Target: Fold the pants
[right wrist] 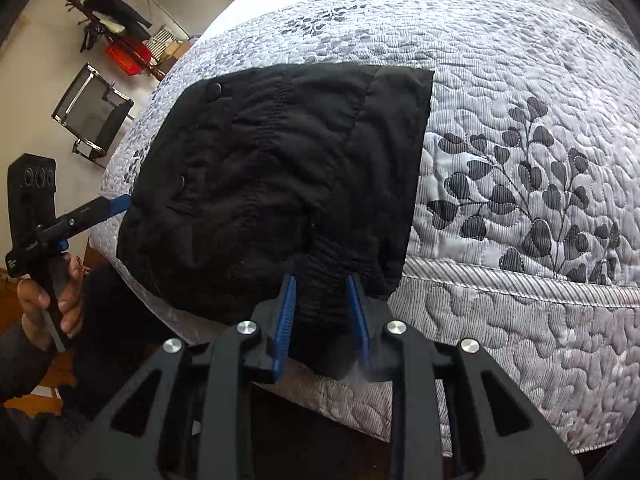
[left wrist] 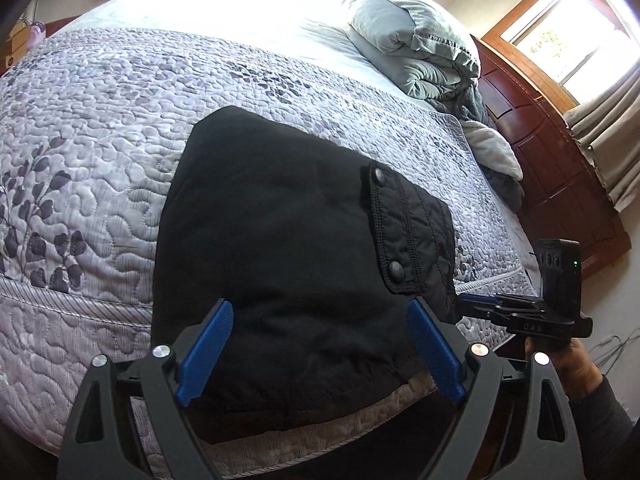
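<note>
Black pants (left wrist: 280,248) lie folded into a compact rectangle on the quilted bedspread near the bed's edge; a snap-button pocket flap (left wrist: 400,232) faces up. My left gripper (left wrist: 320,316) is open, its blue pads wide apart over the near edge of the pants. In the right wrist view the pants (right wrist: 280,184) fill the middle, and my right gripper (right wrist: 324,292) has its jaws narrowly apart around a bunched fold at the near edge. The left gripper shows in the right wrist view (right wrist: 120,202) at the pants' left edge; the right gripper shows in the left wrist view (left wrist: 476,302) at their right edge.
A grey-white quilt with leaf print (left wrist: 80,128) covers the bed. A folded grey duvet (left wrist: 412,44) lies at the head, beside a wooden headboard (left wrist: 560,184) and a window. In the right wrist view, a chair (right wrist: 92,112) and coat rack (right wrist: 116,36) stand beyond the bed.
</note>
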### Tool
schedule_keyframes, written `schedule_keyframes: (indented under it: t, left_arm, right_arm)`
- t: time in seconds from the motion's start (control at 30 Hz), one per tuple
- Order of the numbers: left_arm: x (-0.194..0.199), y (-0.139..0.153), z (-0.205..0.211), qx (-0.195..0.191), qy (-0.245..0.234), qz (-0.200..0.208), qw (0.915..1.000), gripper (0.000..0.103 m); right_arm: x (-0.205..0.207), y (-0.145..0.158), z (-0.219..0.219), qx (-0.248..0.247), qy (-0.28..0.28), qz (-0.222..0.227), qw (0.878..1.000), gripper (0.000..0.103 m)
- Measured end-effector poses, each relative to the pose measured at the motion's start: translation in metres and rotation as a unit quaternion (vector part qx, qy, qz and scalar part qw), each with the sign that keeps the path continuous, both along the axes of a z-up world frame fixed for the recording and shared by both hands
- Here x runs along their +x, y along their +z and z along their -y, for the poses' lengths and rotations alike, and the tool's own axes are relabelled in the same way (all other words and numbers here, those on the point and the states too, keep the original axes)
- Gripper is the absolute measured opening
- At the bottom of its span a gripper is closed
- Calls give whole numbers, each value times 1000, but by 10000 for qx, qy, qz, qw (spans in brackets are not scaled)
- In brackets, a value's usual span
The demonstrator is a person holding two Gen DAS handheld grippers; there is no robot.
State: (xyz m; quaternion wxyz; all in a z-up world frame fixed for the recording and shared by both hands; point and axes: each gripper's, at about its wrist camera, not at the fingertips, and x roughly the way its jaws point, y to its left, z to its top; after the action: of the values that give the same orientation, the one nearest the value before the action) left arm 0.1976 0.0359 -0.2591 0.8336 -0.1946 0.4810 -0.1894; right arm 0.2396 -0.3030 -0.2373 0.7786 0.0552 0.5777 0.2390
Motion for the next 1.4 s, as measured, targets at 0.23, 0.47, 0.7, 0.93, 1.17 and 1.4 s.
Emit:
schedule_keyframes:
  t: [0.23, 0.47, 0.7, 0.93, 1.17, 1.4]
  left_arm:
    - [0, 15, -25, -51, 102, 100, 9999, 92]
    - [8, 10, -53, 144, 101, 20, 9998, 94]
    - [36, -7, -55, 284, -23, -212, 9994, 94]
    - [53, -10, -48, 528, -205, -239, 9981, 94]
    - [64, -6, -42, 1342, -326, -191, 9902, 94]
    - [70, 1, -39, 1480, -713, -137, 9863, 94]
  right_arm:
    - [11, 6, -12, 66, -182, -64, 9998, 44]
    - [36, 17, -16, -154, -254, 3, 9996, 40]
    - [110, 12, -21, 613, -599, -80, 9963, 40]
    - [127, -28, -11, 395, -548, -478, 9966, 26]
    - [107, 10, 11, 923, -609, -297, 9934, 83]
    - [79, -5, 59, 1467, -1123, -912, 9785, 91]
